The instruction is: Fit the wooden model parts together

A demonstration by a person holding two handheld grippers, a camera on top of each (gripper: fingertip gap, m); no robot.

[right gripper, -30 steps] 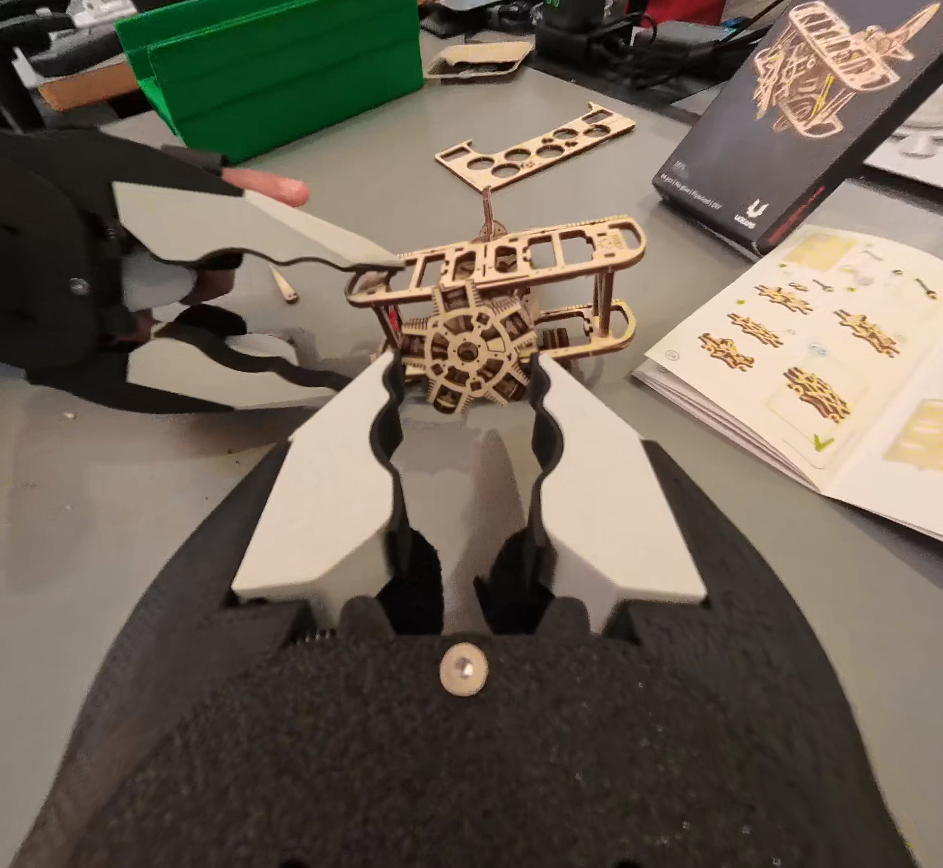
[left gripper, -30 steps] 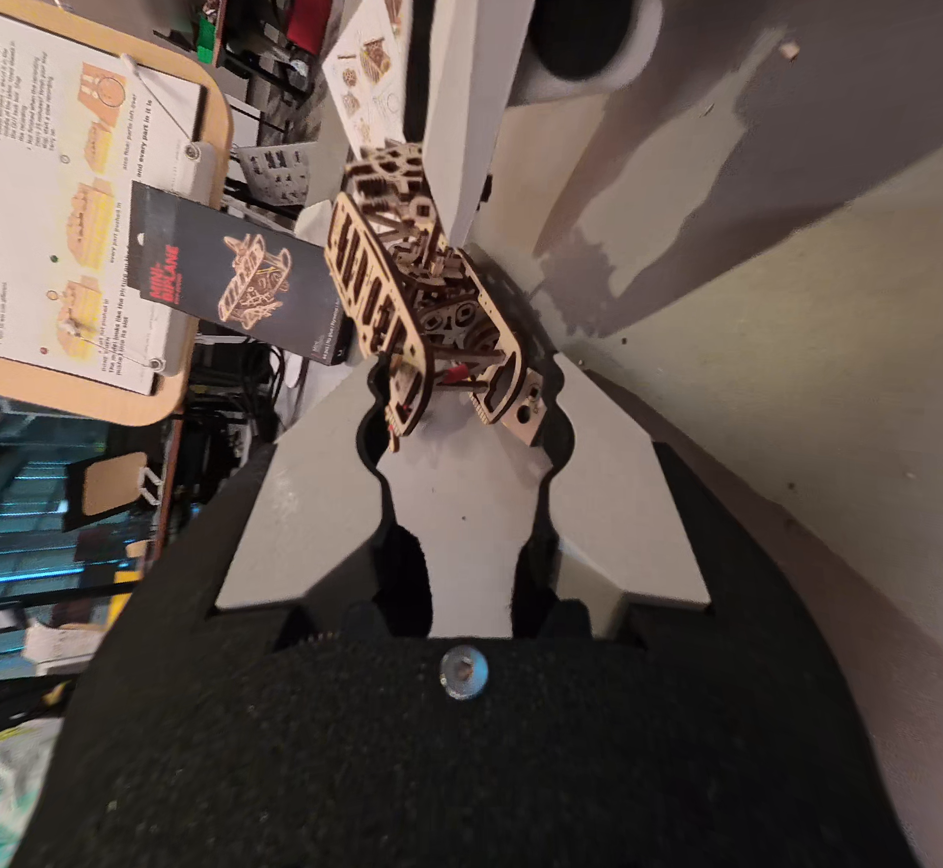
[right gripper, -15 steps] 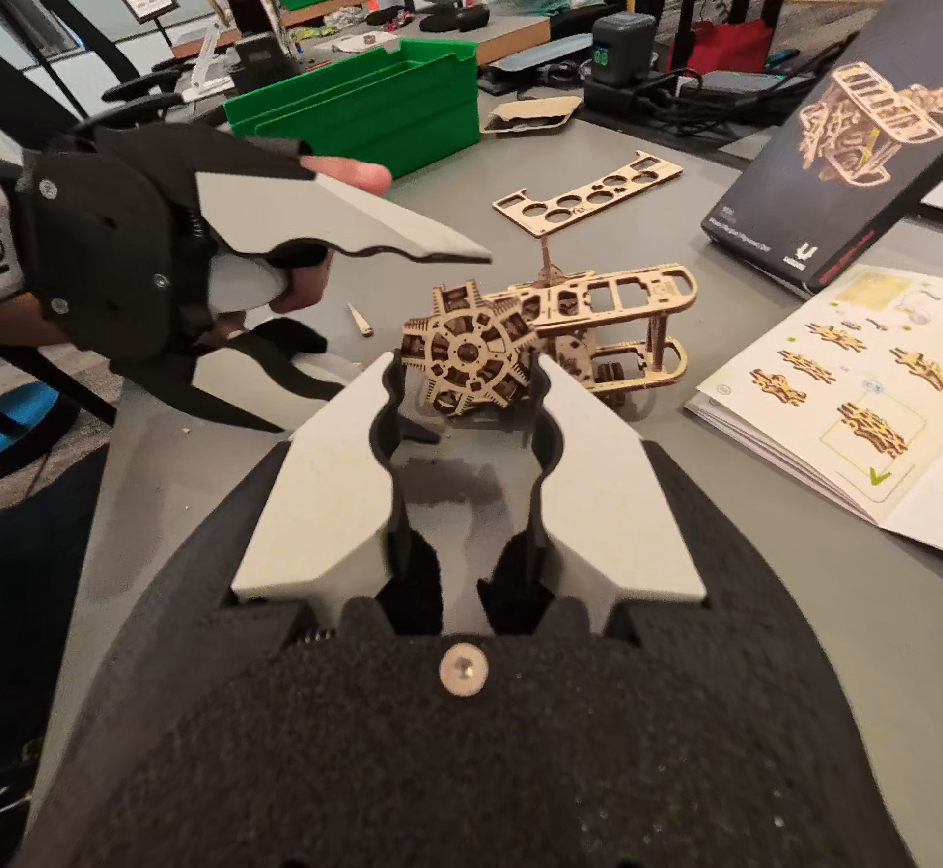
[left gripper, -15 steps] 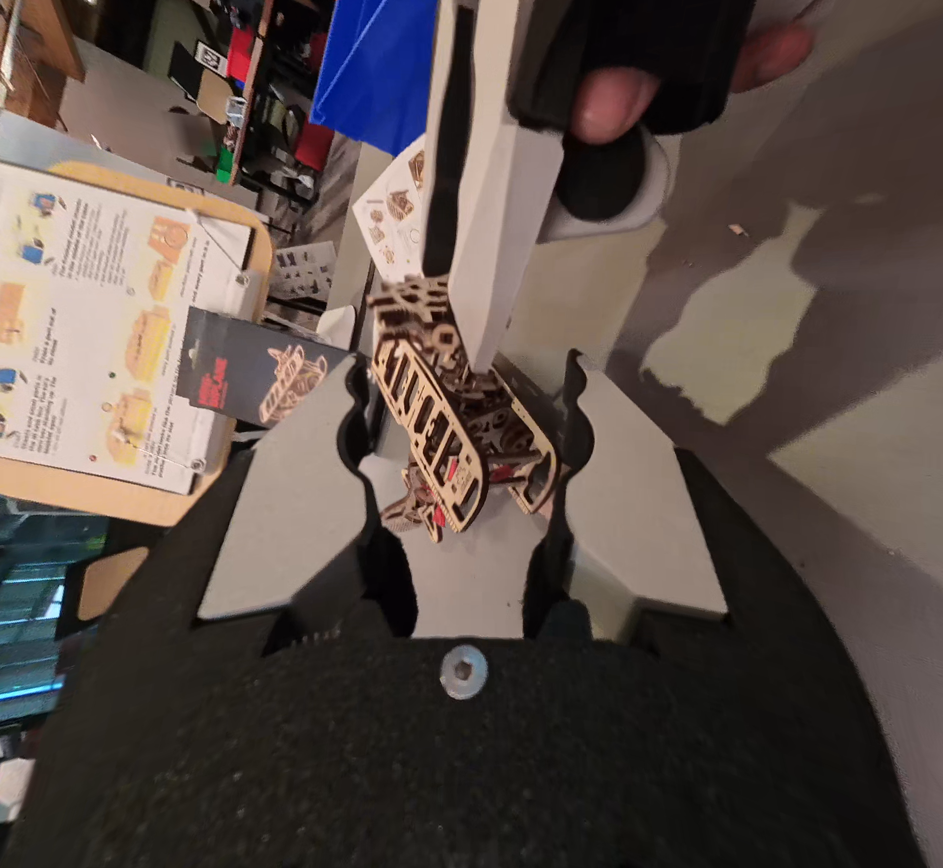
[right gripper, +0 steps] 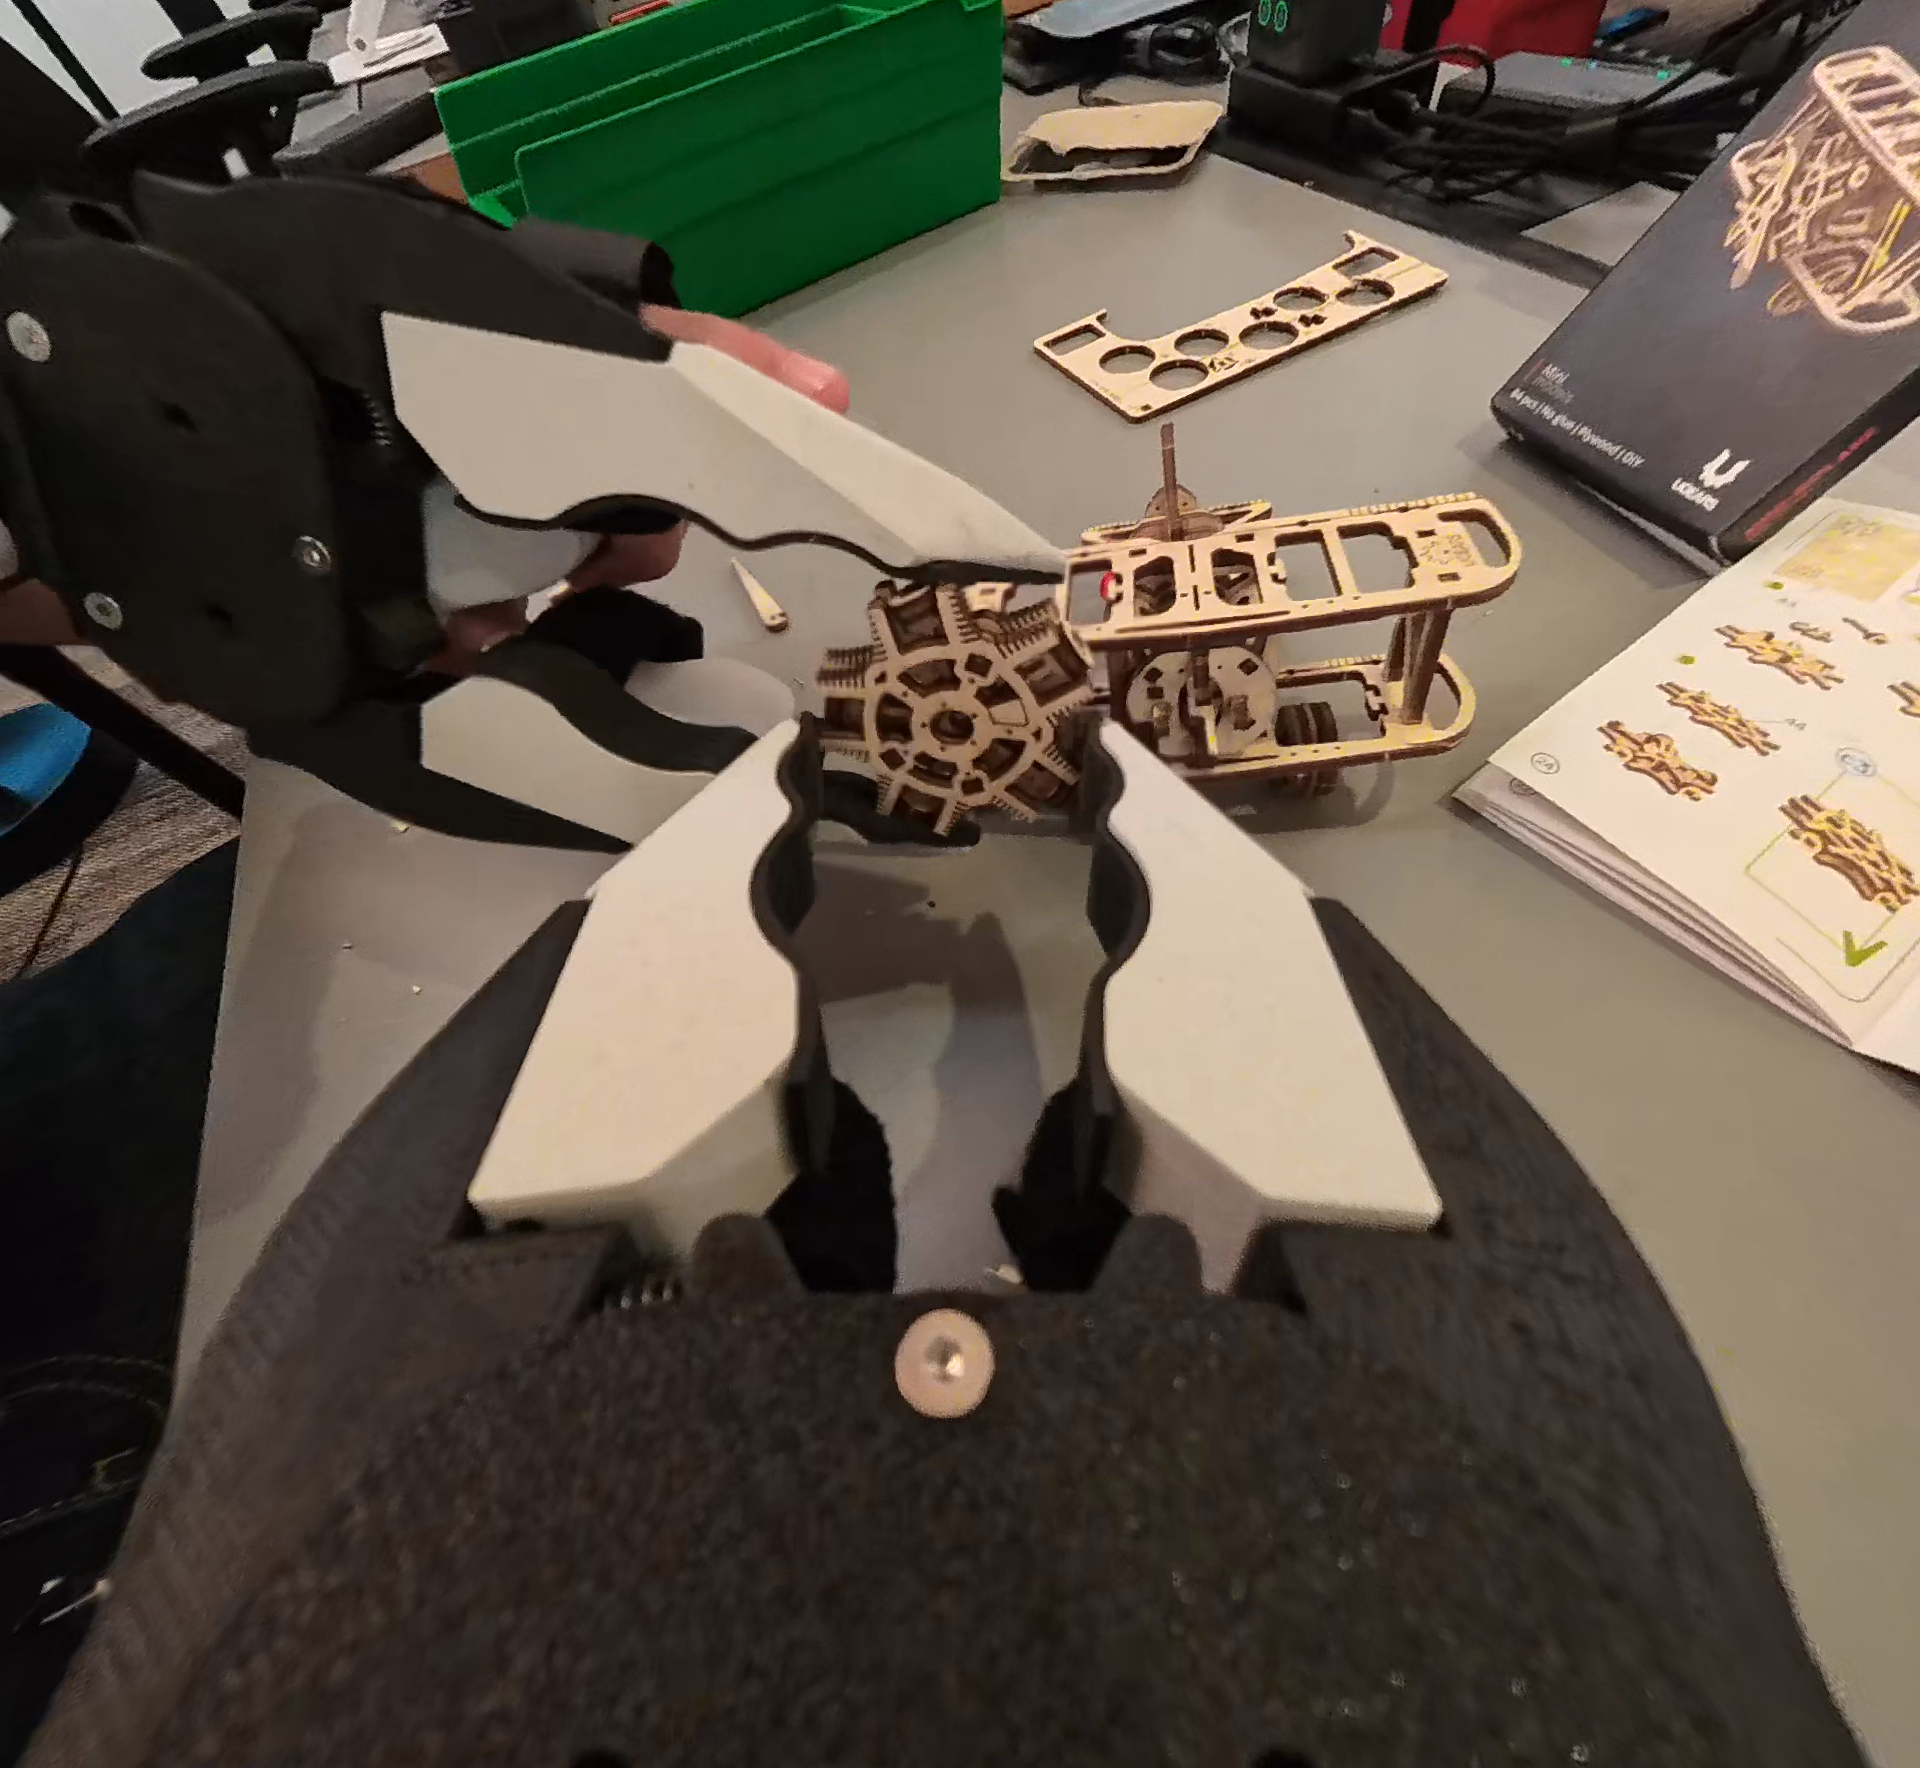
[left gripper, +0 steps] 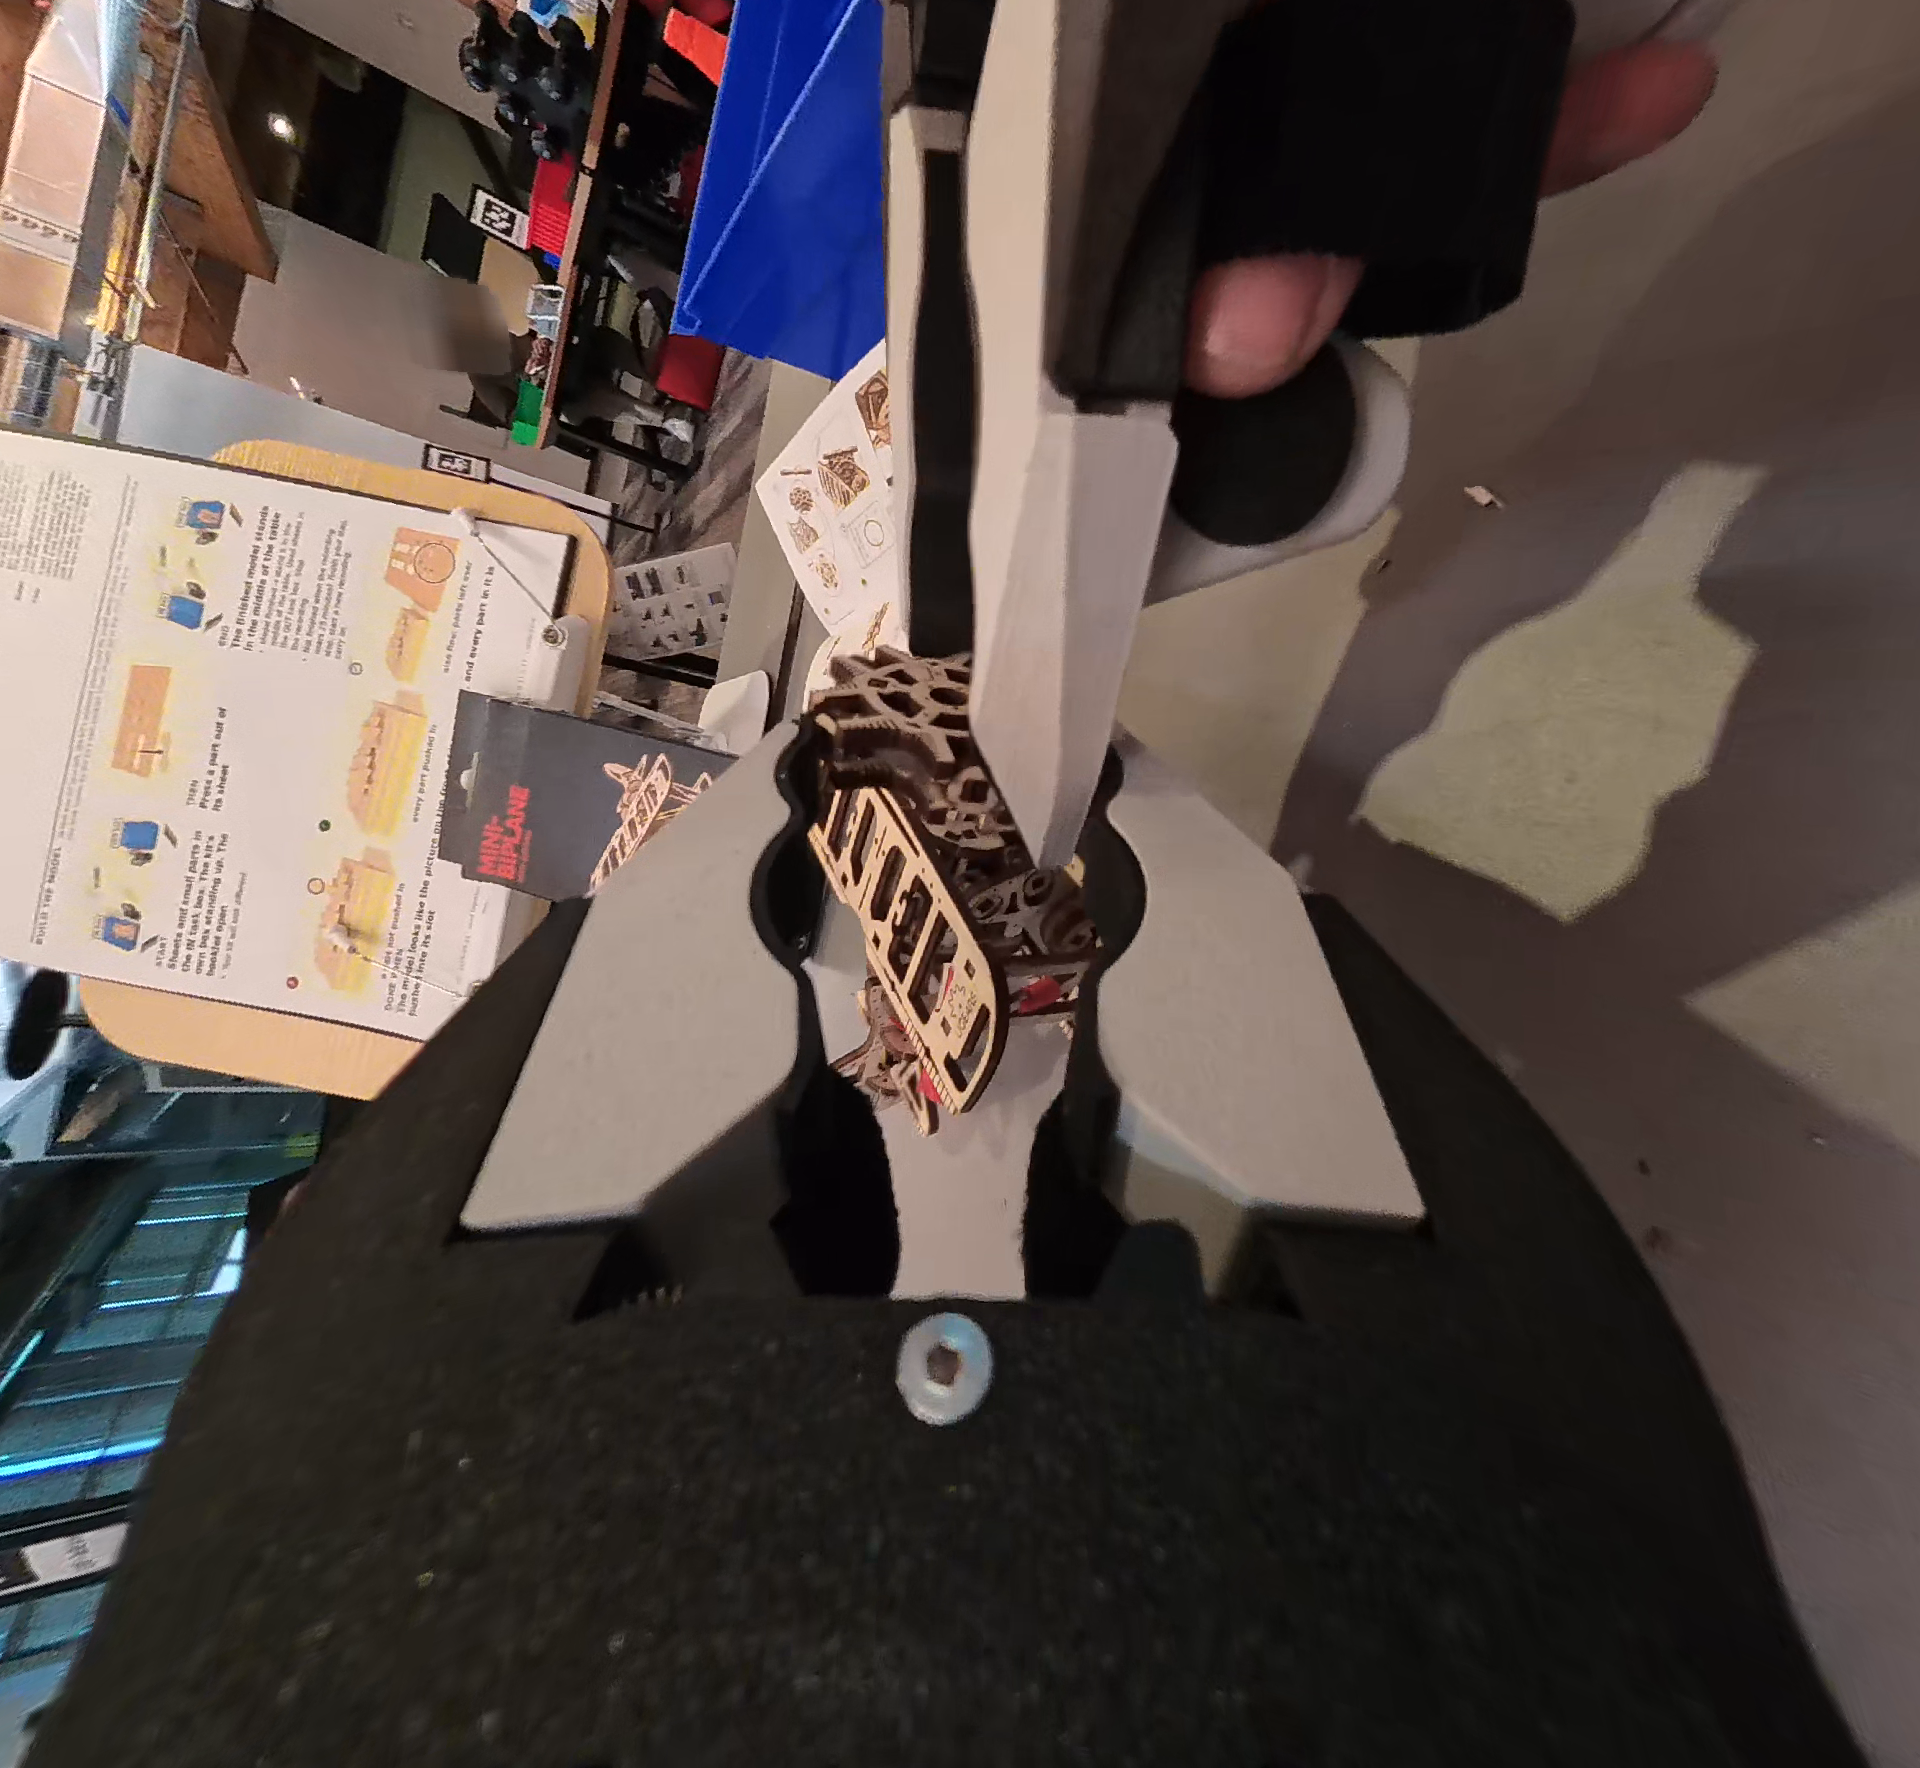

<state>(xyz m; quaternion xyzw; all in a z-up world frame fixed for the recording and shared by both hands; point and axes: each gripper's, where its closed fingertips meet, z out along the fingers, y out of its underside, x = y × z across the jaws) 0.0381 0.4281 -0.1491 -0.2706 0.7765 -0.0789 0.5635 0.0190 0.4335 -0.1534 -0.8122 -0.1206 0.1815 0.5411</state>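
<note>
Currently at a late stage, by the look of the parts. Wooden biplane model (right gripper: 1288, 669) standing on the grey table (right gripper: 1403, 1147) near its middle, with upper wing (right gripper: 1299, 570), lower wing, struts, fuselage and wheels already joined.

- Right gripper (right gripper: 948, 754): jaws drawn narrow around the radial engine (right gripper: 951, 719) at the model's nose, pads apparently touching it on both sides. Engine face turned toward the camera, at an angle to the wings. Full seating on the nose not verifiable.
- Left gripper (left gripper: 951, 762): jaws spread wide, wing end of the model lying between them. In the right wrist view, upper fingertip touching the near end of the upper wing; lower finger low by the table, clear of the model. No clamping evident.

Left to do, as a judgement: press the engine home and confirm alignment. No propeller visible.

Also present: small loose wooden sliver (right gripper: 758, 591) just left of the model; emptied part sheet (right gripper: 1236, 347) toward the far edge; green bin (right gripper: 727, 118) at the far left; kit box (right gripper: 1714, 284) and instruction booklet (right gripper: 1714, 783) along the right edge.
</note>
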